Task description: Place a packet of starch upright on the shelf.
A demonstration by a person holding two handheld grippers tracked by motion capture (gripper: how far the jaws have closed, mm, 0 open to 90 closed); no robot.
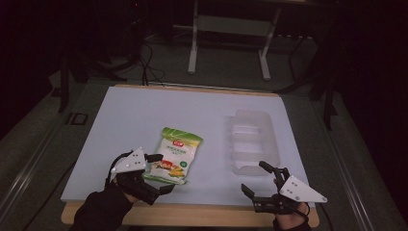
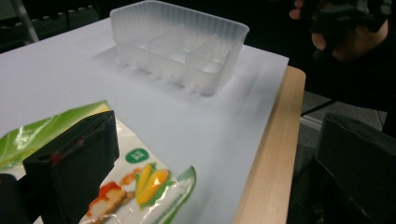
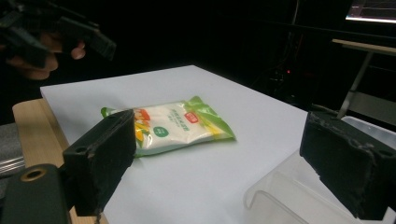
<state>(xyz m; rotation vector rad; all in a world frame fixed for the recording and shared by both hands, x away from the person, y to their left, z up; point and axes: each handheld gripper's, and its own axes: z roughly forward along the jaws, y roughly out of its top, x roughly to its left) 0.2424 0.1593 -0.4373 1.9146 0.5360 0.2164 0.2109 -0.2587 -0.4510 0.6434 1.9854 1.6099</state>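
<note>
A green and white snack packet [image 1: 175, 155] printed with corn lies flat near the middle of the white table top [image 1: 144, 115]. My left gripper [image 1: 164, 173] stands open at the packet's near end. In the left gripper view one jaw hangs over the packet [image 2: 144, 184] and the other sits past the table's wooden edge. A clear plastic tray [image 1: 252, 142] with compartments rests to the right. My right gripper [image 1: 253, 176] is open just in front of the tray's near end, with nothing between its jaws. The right gripper view has the packet [image 3: 173, 123] ahead and a tray corner [image 3: 299, 196] by the right jaw.
The wooden table edge [image 1: 202, 214] runs along the front. A white metal frame [image 1: 231, 33] stands on the dark floor beyond the table. Bare white surface lies between the packet and the tray, and across the far half of the table.
</note>
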